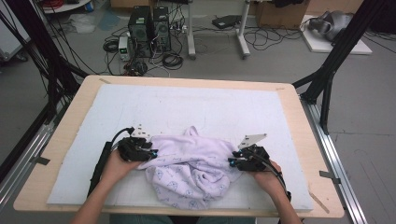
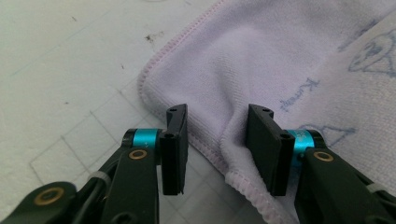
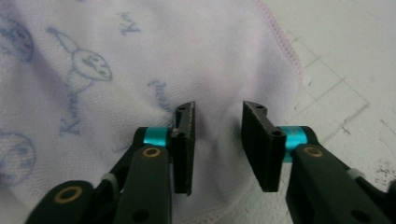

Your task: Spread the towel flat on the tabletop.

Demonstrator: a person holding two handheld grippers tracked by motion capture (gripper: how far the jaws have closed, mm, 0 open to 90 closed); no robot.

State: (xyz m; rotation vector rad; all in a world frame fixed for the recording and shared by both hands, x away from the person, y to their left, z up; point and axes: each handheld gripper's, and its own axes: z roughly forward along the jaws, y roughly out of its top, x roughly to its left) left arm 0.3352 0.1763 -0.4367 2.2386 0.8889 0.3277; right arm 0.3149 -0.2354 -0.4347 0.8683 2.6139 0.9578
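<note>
While each hand-held gripper (image 2: 215, 140) (image 3: 217, 140) gapes over a towel (image 1: 189, 170) hem, bare mat (image 1: 210, 102) spreads beyond.

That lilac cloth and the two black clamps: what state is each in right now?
Lilac cloth: crumpled in a heap on the white mat, not spread flat.
Left gripper: jaws apart, a fold of the cloth's hem between them, not pinched.
Right gripper: jaws apart over the cloth, not pinching.
</note>
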